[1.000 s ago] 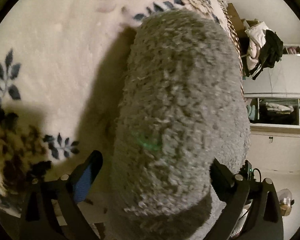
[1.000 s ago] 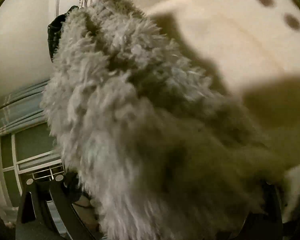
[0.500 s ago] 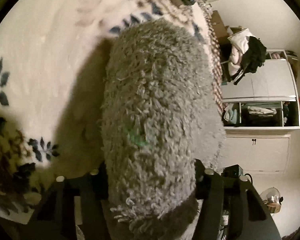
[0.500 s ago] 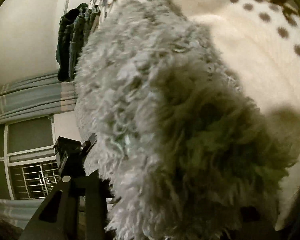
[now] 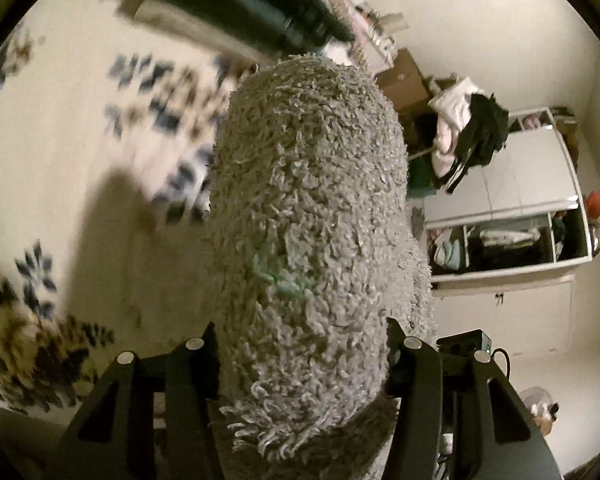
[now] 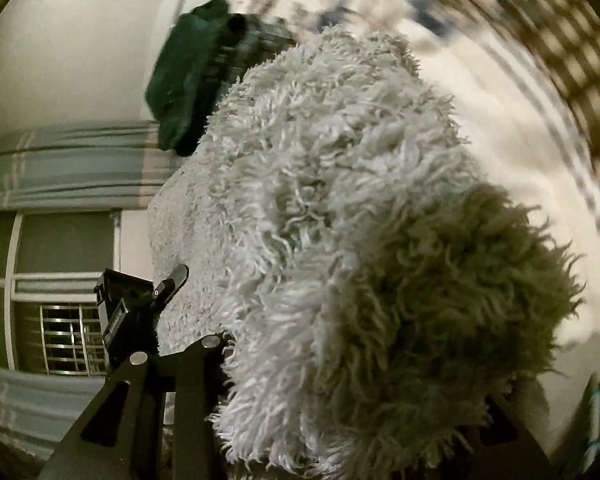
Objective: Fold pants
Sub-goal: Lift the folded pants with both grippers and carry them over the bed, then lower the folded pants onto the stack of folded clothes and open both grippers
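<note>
Both grippers have risen since the earlier frames, and the patterned bedspread (image 5: 60, 184) now lies farther below. Each pair of jaws has just been closing on the fuzzy grey pants (image 5: 308, 216). In the left view, the left gripper (image 5: 304, 344) clamps a thick bunch, which runs forward and away from the fingers. In the right view, the right gripper (image 6: 340, 364) pinches another shaggy bunch, which fills the frame ahead. Beyond it hangs a striped curtain (image 6: 68, 168).
</note>
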